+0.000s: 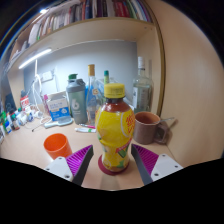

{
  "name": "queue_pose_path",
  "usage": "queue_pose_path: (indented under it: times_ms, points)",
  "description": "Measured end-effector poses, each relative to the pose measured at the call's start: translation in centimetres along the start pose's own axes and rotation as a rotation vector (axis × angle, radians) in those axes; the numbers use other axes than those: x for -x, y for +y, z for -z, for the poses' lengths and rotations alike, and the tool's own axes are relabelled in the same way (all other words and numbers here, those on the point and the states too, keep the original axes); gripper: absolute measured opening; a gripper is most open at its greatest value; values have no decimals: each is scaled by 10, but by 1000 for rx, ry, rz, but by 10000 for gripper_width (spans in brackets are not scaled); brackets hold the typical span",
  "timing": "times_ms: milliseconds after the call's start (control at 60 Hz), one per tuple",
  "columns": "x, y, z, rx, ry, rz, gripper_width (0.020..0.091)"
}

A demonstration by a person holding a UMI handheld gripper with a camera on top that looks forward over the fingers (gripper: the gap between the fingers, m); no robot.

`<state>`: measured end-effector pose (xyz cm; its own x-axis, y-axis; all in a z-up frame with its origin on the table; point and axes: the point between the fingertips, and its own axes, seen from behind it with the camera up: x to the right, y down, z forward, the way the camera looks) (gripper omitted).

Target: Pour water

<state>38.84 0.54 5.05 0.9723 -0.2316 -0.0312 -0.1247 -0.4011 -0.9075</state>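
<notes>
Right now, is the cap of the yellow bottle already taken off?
No, the yellow bottle between the jaws of the gripper has its yellow cap on top.

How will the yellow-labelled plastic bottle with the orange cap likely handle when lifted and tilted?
The yellow-labelled plastic bottle looks nearly full, so probably heavy for its size. Tall and narrow, it may tip if nudged high. Its glossy label could slip between the open hand-held gripper fingers, which flank it.
</notes>
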Motion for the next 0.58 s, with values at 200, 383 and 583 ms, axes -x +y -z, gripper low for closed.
queue_pose_path:
  times_ms: [200, 383, 583]
  points:
    - [10, 9, 78, 39, 7, 30, 839]
    - [31, 7, 169, 50, 6, 12, 840]
    - [67, 0, 255, 41, 20, 15, 835]
